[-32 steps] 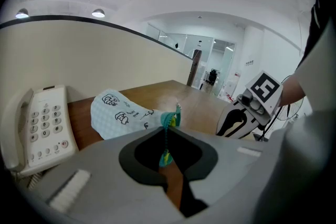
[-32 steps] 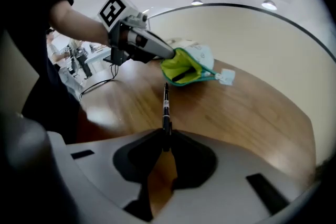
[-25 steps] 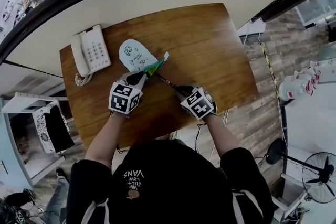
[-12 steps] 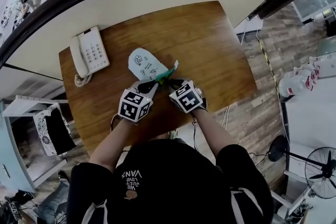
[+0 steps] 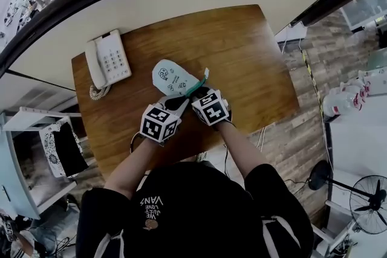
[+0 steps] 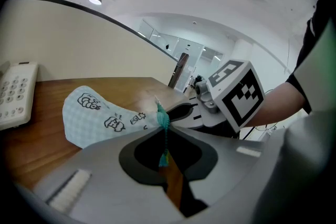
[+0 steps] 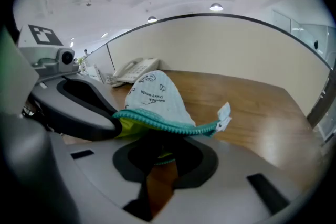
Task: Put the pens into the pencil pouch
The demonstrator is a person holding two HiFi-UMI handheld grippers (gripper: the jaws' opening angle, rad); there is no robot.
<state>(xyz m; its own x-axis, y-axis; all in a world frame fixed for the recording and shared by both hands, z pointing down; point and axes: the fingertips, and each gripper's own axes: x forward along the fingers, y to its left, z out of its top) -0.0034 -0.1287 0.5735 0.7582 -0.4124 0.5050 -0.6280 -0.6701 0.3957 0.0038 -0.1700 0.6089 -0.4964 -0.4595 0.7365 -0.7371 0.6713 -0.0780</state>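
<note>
Right hand-held gripper [image 5: 195,94], gripping pen [image 7: 150,142], has reached pouch [image 5: 172,77] pinched by left hand-held gripper [image 5: 179,100], near telephone [image 5: 109,59].

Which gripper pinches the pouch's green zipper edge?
The left gripper: its jaws are shut on the zipper edge of the pouch; the right gripper holds a dark pen at its mouth.
</note>
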